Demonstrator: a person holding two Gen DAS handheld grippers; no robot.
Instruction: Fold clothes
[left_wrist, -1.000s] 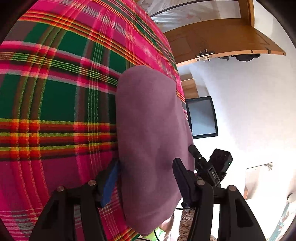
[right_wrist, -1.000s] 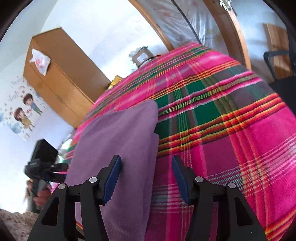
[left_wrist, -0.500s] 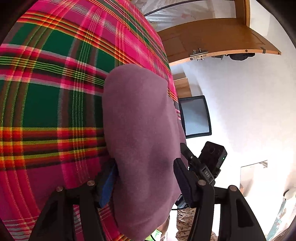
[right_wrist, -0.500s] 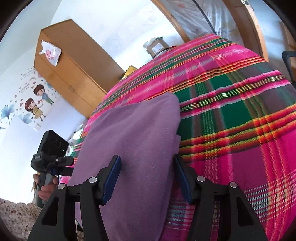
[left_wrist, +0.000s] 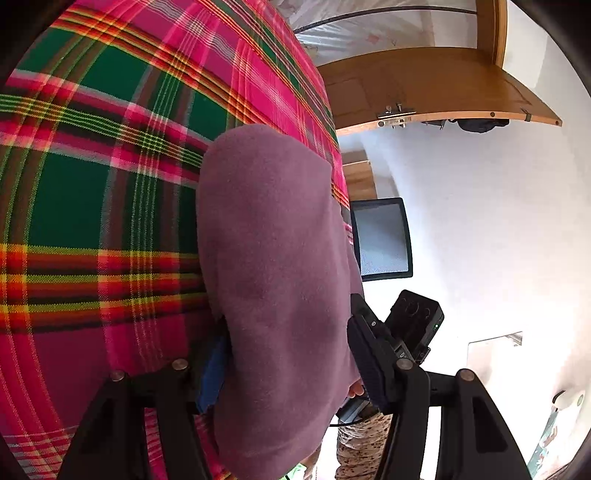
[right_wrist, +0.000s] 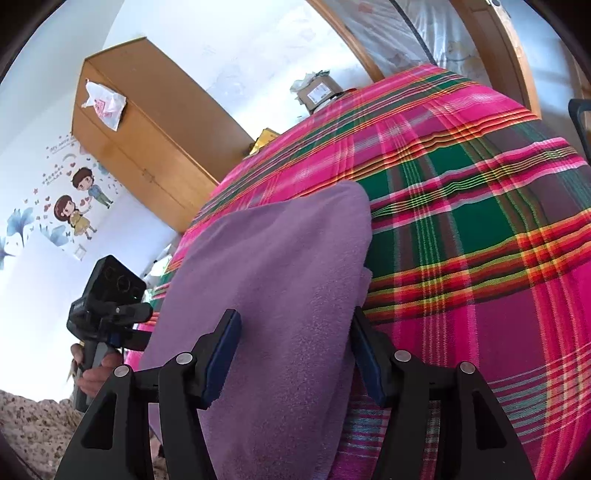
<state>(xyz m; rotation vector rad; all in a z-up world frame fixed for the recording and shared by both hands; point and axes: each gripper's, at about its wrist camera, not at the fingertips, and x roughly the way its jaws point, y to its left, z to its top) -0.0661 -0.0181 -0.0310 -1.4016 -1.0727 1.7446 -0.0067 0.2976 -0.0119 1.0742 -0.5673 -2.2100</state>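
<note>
The folded purple garment (left_wrist: 273, 280) lies on the plaid blanket (left_wrist: 92, 206), bulging between the wide-spread jaws of the left gripper (left_wrist: 286, 363) and the right gripper (right_wrist: 295, 360); whether either pinches it, I cannot tell. Its long axis runs away from both grippers. Beyond its far edge, bare blanket stretches broadly.

left tool (left_wrist: 291, 363): jaws spread | right tool (right_wrist: 295, 360): jaws spread
</note>
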